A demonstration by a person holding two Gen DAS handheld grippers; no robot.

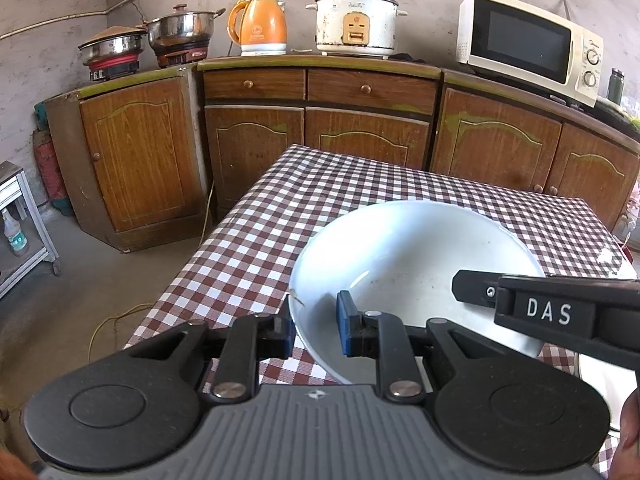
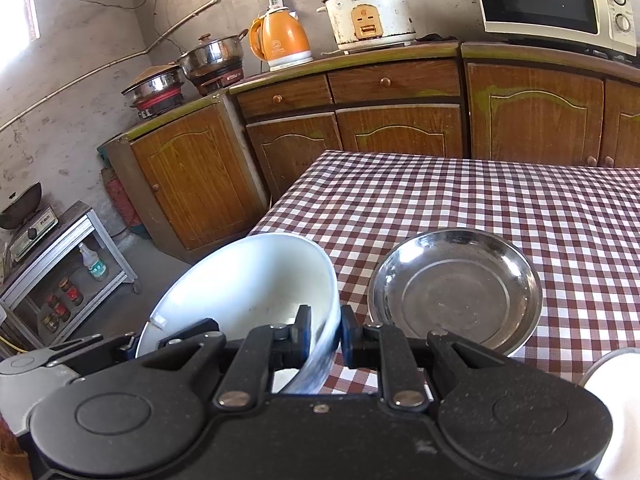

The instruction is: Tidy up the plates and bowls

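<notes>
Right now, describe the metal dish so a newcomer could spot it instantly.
Find the table with the red-and-white checked cloth in front of the wooden cabinets. On its near part, just right of the white bowl held at the rim by both grippers, sits the shallow stainless steel dish. It is the only shiny metal piece on the cloth, empty and ungripped.
</notes>
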